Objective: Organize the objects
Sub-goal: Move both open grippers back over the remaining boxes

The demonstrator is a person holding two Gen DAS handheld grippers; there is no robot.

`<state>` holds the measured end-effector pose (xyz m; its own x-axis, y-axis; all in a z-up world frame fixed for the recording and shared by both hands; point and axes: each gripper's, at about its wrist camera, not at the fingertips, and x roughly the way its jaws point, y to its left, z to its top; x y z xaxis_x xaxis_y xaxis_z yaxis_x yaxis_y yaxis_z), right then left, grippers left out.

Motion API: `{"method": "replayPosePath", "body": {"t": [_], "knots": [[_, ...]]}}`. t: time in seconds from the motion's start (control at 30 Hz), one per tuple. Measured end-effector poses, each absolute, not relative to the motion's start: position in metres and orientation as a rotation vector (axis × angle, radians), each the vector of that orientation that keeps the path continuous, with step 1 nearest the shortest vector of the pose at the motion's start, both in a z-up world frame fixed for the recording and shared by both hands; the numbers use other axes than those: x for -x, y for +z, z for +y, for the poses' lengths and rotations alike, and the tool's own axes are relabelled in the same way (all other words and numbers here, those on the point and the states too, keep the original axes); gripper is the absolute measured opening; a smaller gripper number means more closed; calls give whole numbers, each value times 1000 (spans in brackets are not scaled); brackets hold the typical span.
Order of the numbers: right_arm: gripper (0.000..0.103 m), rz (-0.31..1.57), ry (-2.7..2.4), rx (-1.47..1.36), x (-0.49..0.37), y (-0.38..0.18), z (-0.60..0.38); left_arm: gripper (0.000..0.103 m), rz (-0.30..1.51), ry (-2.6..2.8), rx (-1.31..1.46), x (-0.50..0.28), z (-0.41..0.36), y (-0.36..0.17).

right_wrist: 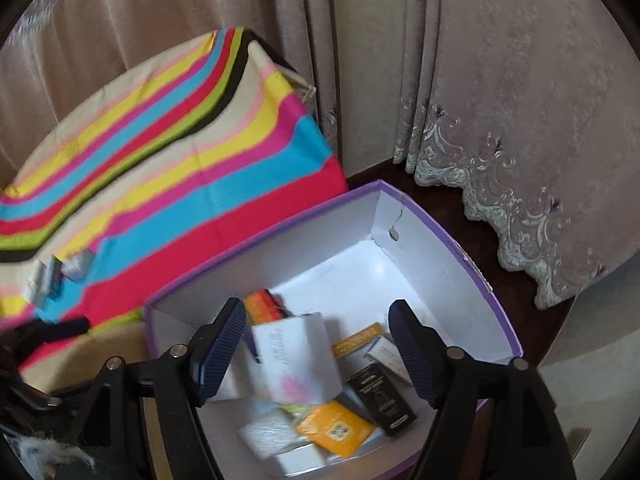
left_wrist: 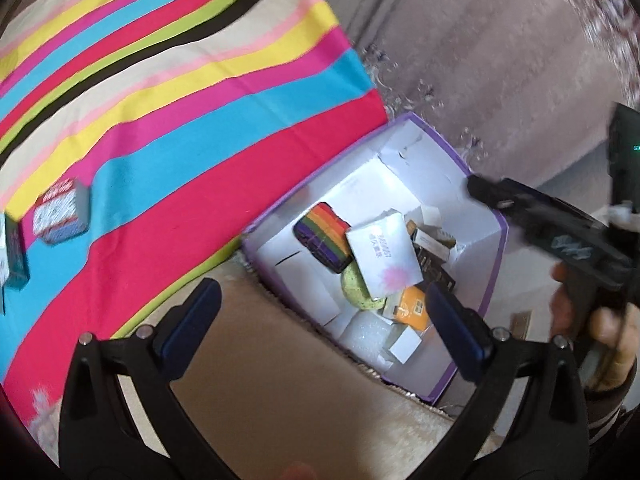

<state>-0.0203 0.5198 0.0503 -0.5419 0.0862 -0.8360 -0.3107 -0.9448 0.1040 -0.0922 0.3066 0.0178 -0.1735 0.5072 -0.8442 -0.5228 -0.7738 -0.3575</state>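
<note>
A purple-rimmed cardboard box (right_wrist: 432, 216) with a white interior stands on the floor against the side of a table draped in a striped cloth (left_wrist: 168, 92), with pale embroidered curtains (right_wrist: 520, 128) hanging behind it. The right claw (right_wrist: 318, 354) hangs over the open box with its two blue-padded fingers (right_wrist: 218, 354) parted to a middling width and nothing pressed between them; beneath the gap lies a white packet with a pink mark (right_wrist: 294, 360), resting tilted on the other contents. Around it inside the box are a rainbow-striped case (left_wrist: 323, 236), a green round object (left_wrist: 358, 286) partly covered by the packet, an orange packet (right_wrist: 334, 428), a black carton with gold print (right_wrist: 380, 398) and several small white cartons, all crowded toward the near end while the far end of the box floor is bare. The left claw (left_wrist: 322, 318) is spread wide and holds nothing; it hangs over the near corner of the box and the beige surface beside it. In the left wrist view the right claw's body enters from the right edge, held in a hand (left_wrist: 600, 320) with a striped sleeve. On the blue stripe of the cloth, well apart from the box, rest two small cartons: a red-and-white printed carton (left_wrist: 60, 210) and a teal-edged carton (left_wrist: 16, 256) just beside it.
</note>
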Motion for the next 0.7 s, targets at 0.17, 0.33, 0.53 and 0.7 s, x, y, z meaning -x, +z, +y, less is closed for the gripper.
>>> {"method": "replayPosePath", "body": {"t": [0.17, 0.33, 0.53, 0.7], "knots": [[75, 333, 2632, 1302, 24, 118, 482, 102, -84, 2137, 1448, 108, 247, 27], [77, -1, 2763, 1460, 47, 167, 413, 102, -119, 2363, 1466, 117, 184, 31], [77, -44, 2912, 1616, 68, 213, 366, 102, -195, 2502, 1513, 113, 131, 30], [77, 27, 2998, 1538, 73, 246, 355, 102, -217, 2605, 1510, 113, 101, 33]]}}
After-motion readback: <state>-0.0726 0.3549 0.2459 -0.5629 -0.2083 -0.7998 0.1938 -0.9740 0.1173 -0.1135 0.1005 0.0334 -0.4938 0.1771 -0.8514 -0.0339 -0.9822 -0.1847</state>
